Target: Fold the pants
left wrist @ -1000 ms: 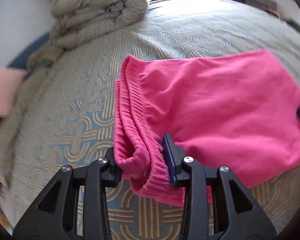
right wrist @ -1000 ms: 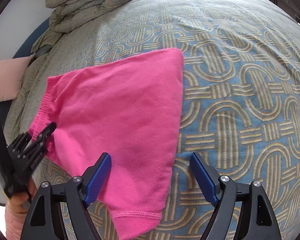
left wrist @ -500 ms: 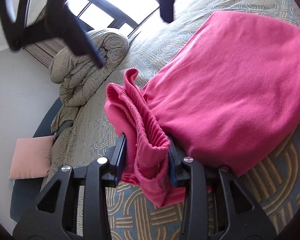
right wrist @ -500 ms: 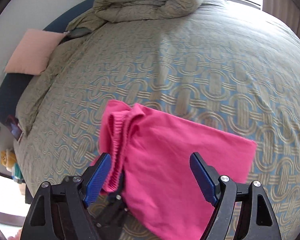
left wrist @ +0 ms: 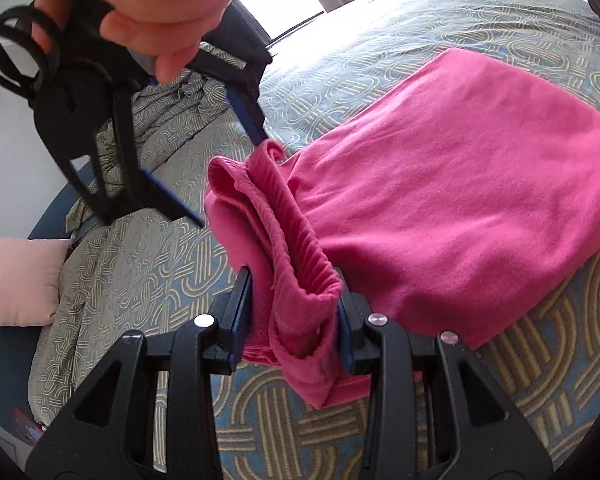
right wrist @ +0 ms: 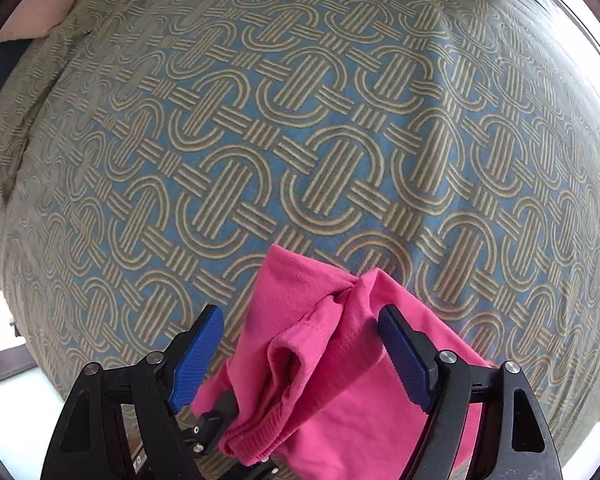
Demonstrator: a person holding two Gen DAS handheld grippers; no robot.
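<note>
The pink pants (left wrist: 460,184) lie folded on the patterned bedspread (right wrist: 300,140). At the near corner my left gripper (left wrist: 294,316) is shut on their ribbed waistband, which bunches up between the pads. My right gripper (left wrist: 232,180), held by a hand (left wrist: 160,0), points down over the waistband's far corner. In the right wrist view the bunched pants (right wrist: 320,360) sit between the blue pads of the right gripper (right wrist: 300,356). Its jaws are closing, and the left pad still stands clear of the cloth. A black finger (right wrist: 214,420) of the left gripper shows under the fabric.
A rolled duvet (left wrist: 168,120) in the same pattern lies at the head of the bed. A pink pillow (left wrist: 20,280) rests at the bed's left edge. Bright windows stand behind the bed. Bare bedspread stretches beyond the pants.
My right gripper has swung from the pants' leg end over to the waistband, turned downward, and its jaws have narrowed around the cloth. The left gripper keeps its grip on the waistband.
</note>
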